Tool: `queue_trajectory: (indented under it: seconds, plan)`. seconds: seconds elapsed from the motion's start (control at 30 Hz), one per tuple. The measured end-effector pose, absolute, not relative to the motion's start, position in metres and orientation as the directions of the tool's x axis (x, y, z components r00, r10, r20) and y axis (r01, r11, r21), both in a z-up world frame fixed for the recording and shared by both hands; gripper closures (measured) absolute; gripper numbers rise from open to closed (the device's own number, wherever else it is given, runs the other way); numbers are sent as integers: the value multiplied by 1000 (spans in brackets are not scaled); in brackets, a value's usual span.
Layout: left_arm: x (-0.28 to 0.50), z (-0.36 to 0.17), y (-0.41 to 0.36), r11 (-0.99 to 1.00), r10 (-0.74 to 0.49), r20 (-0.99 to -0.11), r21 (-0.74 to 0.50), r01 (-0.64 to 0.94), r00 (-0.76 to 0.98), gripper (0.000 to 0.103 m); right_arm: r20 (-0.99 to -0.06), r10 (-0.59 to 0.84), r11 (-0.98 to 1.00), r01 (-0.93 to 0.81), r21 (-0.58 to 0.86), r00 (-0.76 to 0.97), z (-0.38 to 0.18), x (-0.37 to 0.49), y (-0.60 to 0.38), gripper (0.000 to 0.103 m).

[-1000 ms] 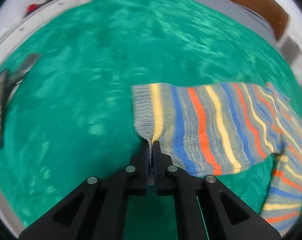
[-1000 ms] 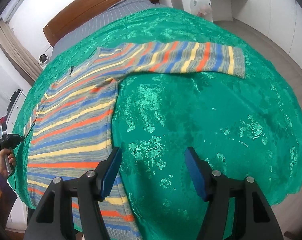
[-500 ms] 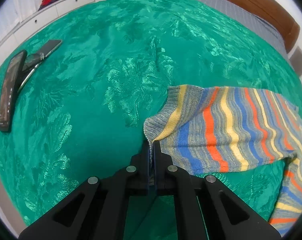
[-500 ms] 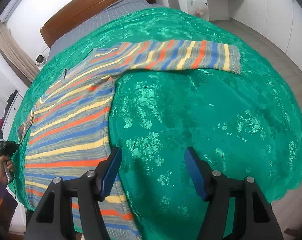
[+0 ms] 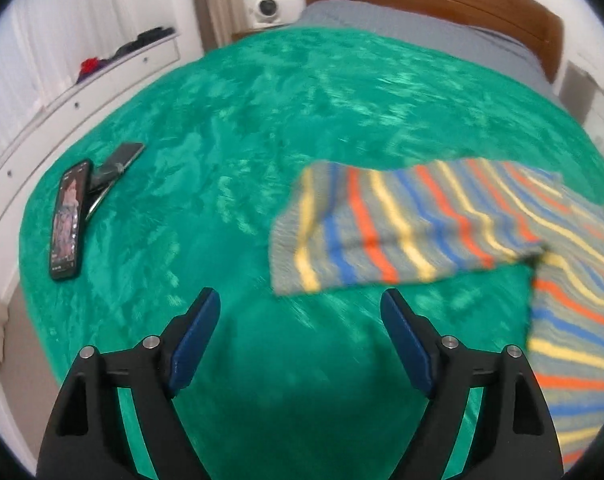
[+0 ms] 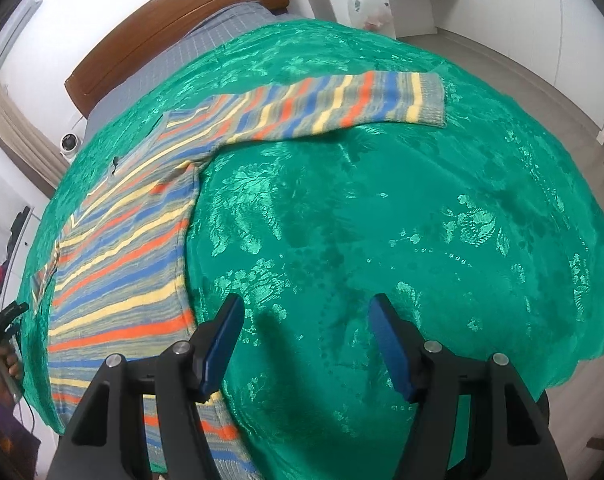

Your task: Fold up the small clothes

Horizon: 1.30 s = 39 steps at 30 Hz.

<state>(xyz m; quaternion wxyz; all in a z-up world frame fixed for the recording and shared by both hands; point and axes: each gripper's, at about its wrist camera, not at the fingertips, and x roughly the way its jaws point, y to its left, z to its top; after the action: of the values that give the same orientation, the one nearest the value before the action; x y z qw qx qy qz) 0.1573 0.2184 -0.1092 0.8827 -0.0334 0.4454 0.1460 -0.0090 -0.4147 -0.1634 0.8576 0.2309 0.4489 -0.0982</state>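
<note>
Left gripper (image 5: 299,312) just let go of the sleeve (image 5: 386,228) & popped wide.
Knit stripy sweater (image 6: 133,248) lies flat on shiny green cover (image 6: 382,220); right gripper (image 6: 304,320) open, nothing in it.

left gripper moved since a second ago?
Yes. The left gripper has backed off the sleeve cuff it pinched; jaws just opened, nothing between them, the phone now nearer in view.

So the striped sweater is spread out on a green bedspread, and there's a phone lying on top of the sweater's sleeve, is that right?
Not quite. The phone lies on the green bedspread itself, well apart from the striped sweater, not on its sleeve. The left wrist view shows this. The sweater is indeed spread out on the bedspread.
</note>
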Motion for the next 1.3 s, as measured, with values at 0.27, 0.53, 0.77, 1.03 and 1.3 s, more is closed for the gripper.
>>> queue_trajectory:
  seconds: [0.27,0.53,0.77,1.03,1.3]
  plan:
    - [127,-114,164,983,173,-794,105,-149,583,17,-804,33,872,377,314,594,-161,-9,-413,36]
    - [95,-104,123,991,128,-770,129,-44,625,13,-805,22,861,398,316,592,-164,-14,-418,36]
    - [86,-98,110,988,131,-766,153,-18,630,11,-801,32,858,394,329,598,-162,-14,-420,36]
    - [72,-91,123,997,72,-789,58,-43,611,10,-721,38,733,471,491,692,-140,4,-518,36]
    - [64,-89,128,997,46,-808,1,-76,588,9,-660,125,484,535,692,741,-177,35,-614,36]
